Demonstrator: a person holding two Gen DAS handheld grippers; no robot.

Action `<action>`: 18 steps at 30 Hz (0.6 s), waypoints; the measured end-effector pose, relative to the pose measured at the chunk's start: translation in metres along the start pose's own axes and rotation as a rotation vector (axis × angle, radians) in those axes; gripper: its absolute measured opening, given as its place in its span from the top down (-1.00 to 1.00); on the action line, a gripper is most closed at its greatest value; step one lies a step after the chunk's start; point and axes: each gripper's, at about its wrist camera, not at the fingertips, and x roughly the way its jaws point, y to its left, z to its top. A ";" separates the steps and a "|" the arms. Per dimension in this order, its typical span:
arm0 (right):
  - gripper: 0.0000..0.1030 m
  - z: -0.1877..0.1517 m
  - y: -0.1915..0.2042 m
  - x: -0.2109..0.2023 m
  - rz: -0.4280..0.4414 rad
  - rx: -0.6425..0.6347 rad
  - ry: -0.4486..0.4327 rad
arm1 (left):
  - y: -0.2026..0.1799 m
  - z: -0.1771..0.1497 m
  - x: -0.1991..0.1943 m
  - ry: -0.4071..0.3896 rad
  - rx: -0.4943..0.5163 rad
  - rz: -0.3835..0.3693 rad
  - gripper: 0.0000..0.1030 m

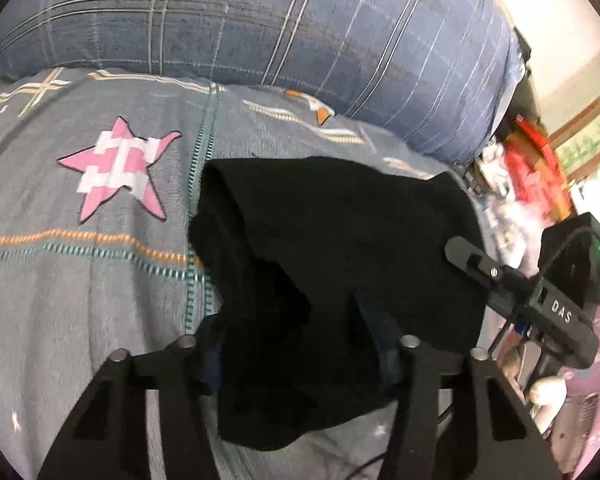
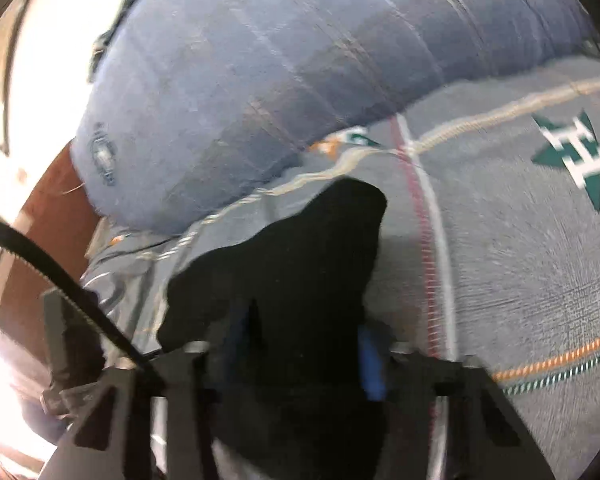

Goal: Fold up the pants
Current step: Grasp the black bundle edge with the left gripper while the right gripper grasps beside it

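Here are the black fabric pants [image 1: 340, 248], bunched in a dark heap on the bed, lying on a grey quilted bedspread [image 1: 80, 300] stitched with orange and teal lines. A pink-and-white patchwork star [image 1: 120, 168] sits off to the left of them in the left wrist view; a green-and-white star [image 2: 576, 156] shows far right in the right wrist view. Behind the pants runs a big blue plaid bolster pillow [image 1: 300, 28].

The left tongs [image 1: 296, 344] reach down into the near edge of the pants, cloth filling the space between the two fingers; black on black here, so I cannot tell whether the pads are truly pinching it. The right tongs [image 2: 304, 340] are in the same spot on their side, with dark cloth lying between blue-padded fingers [image 2: 370, 364], the picture smeared, the grip impossible to call.

The right tongs also show at the right edge of the left wrist view, beside the pants.
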 end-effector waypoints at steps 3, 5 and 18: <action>0.33 -0.002 0.029 -0.016 0.029 -0.054 -0.010 | -0.006 -0.005 -0.022 -0.035 -0.018 -0.050 0.03; 0.33 -0.004 0.053 -0.025 0.037 -0.104 -0.022 | -0.013 -0.005 -0.036 -0.067 -0.021 -0.073 0.03; 0.33 0.018 0.143 -0.017 0.168 -0.174 -0.049 | 0.038 0.022 -0.107 -0.224 -0.128 -0.028 0.03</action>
